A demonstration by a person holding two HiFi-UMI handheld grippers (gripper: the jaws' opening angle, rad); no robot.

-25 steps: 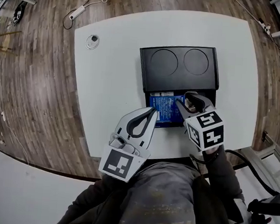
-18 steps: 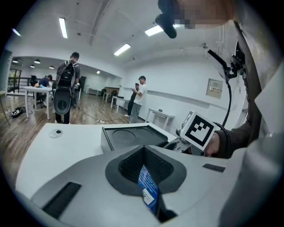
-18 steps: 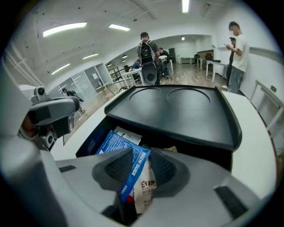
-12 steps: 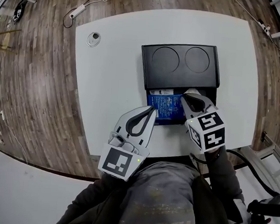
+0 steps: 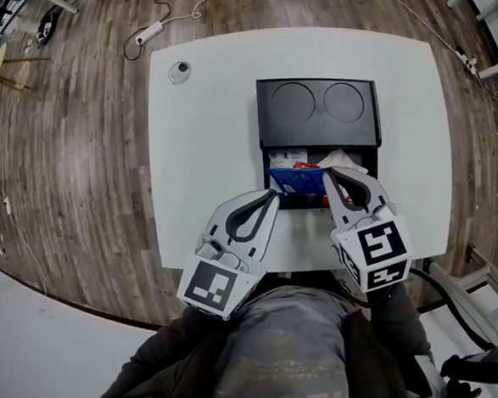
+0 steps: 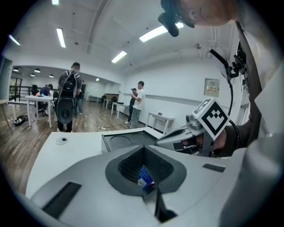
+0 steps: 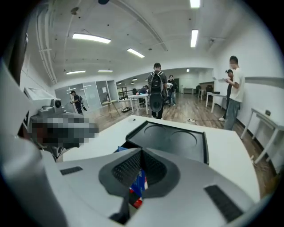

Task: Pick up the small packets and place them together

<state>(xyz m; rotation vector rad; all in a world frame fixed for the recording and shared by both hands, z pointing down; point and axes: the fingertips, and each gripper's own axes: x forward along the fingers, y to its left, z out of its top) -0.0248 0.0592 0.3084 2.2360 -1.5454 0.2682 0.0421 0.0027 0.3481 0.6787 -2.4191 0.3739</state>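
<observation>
Bottom centre: left gripper (image 5: 274, 197), jaws closed tip to tip on nothing, tip near the lower-left corner of the black tray (image 5: 319, 114). To its right, slightly higher: right gripper (image 5: 326, 175), clamped shut on the right edge of a blue packet (image 5: 295, 180). Packet at centre frame, over the tray's open lower compartment; red-and-white packet (image 5: 296, 162) and white packet (image 5: 342, 160) just behind. Beyond, covered half with two round hollows. Underneath, white table (image 5: 201, 148), small round disc (image 5: 180, 72) near its upper-left corner. Farthest, power strip (image 5: 150, 32) on the floor, upper left.
</observation>
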